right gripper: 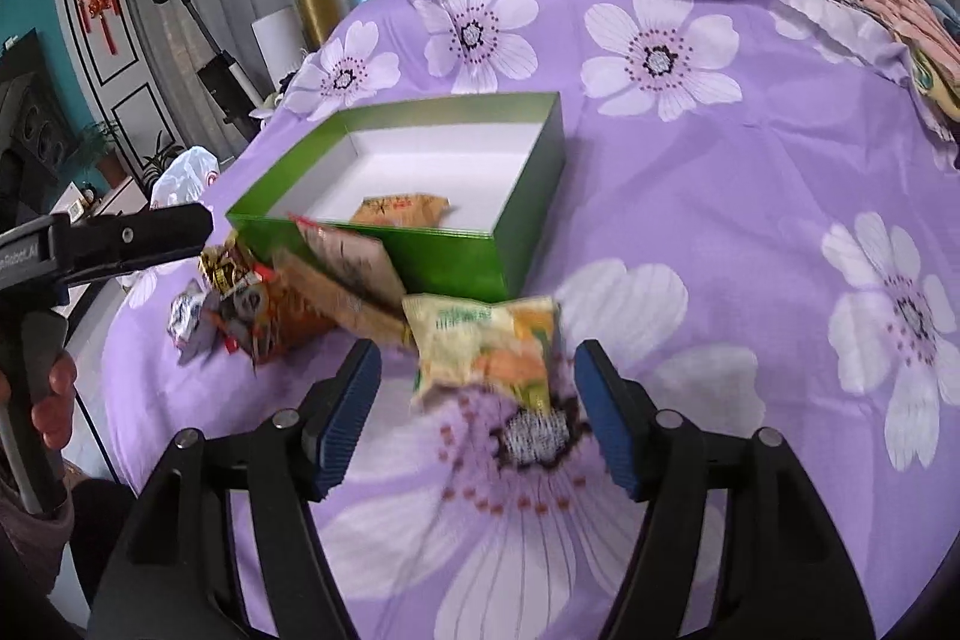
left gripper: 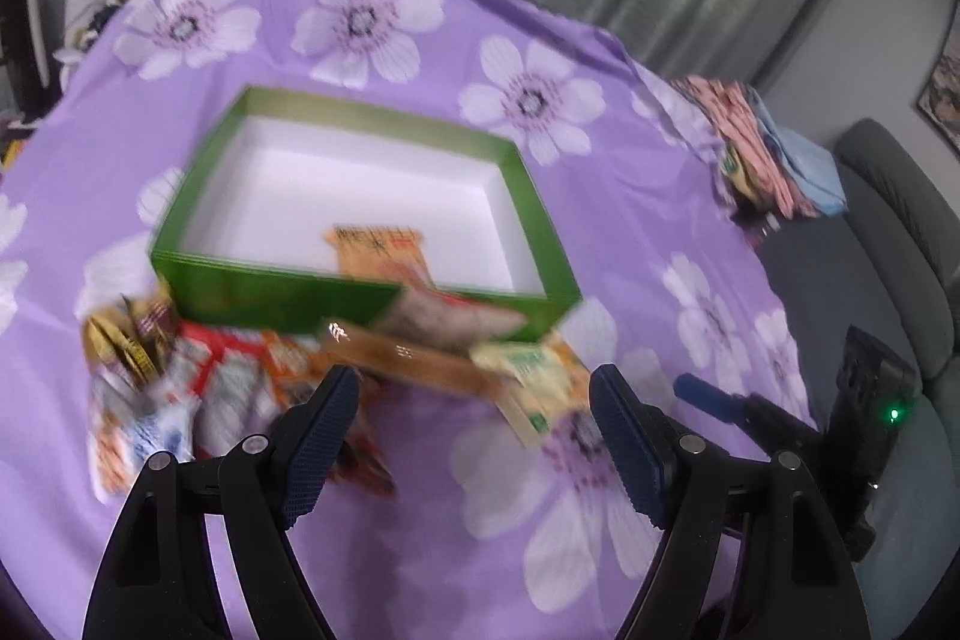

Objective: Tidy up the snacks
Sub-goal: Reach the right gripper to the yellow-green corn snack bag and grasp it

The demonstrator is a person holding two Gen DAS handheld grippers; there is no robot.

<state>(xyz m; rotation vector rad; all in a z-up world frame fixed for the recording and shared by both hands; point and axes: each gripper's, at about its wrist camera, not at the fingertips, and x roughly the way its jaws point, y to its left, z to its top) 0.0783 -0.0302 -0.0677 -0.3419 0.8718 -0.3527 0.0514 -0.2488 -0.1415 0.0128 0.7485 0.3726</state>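
Both claws released, holding nothing. Left claw (left gripper: 474,430) hovers over the snack pile (left gripper: 198,388) in front of the green box (left gripper: 360,298). Right claw (right gripper: 477,412) hangs over a yellow-green packet (right gripper: 486,346) on the table (right gripper: 750,220). One orange packet (right gripper: 399,211) sits inside the box.

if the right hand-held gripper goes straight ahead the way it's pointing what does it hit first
Most likely the yellow-green crinkled snack packet lying on the purple flowered tablecloth, framed between the open right hand-held gripper. The green open-topped cardboard box sits beyond it. Depth is uncertain.
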